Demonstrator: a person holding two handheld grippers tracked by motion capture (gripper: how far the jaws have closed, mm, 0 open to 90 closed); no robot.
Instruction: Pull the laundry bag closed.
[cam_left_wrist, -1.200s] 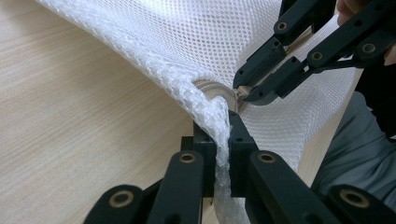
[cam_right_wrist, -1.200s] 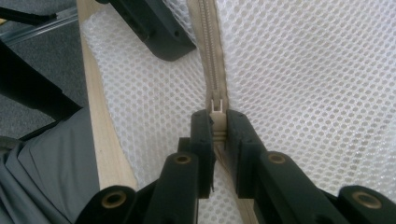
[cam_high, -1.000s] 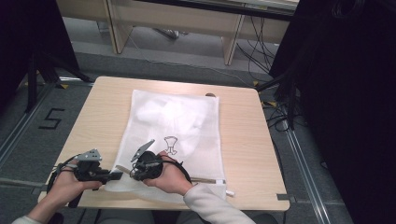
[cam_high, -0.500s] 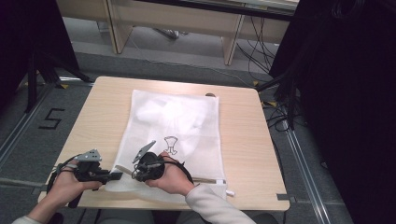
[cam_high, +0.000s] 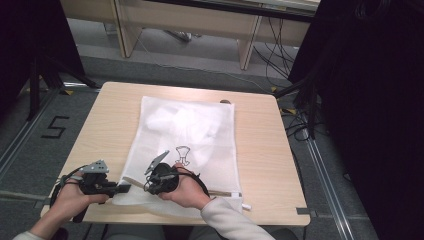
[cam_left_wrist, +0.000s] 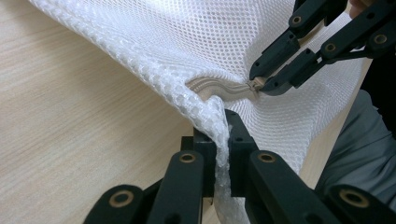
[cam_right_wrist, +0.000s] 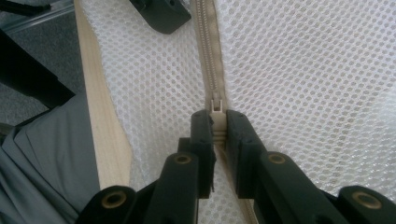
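Mesh: a white mesh laundry bag (cam_high: 185, 145) lies flat on the wooden tabletop (cam_high: 260, 150), its near edge by the person, with a beige zipper (cam_right_wrist: 208, 51) running along that edge.
Left gripper: the left gripper (cam_left_wrist: 222, 133) is clamped on a bunched fold of mesh at the bag's near-left corner, just beside the zipper's end.
Right gripper: the right gripper (cam_right_wrist: 215, 128) is pinched shut on the zipper slider (cam_right_wrist: 215, 108), the zipper line running straight ahead between its jaws.
Step in hand: likely drawing the slider along the zipper while the corner is anchored.
Doing it well: keep the left hold taut and low, pull the slider in line with the teeth, and avoid lifting so the mesh does not snag.
Risk: the small slider may slip out of the pinch.
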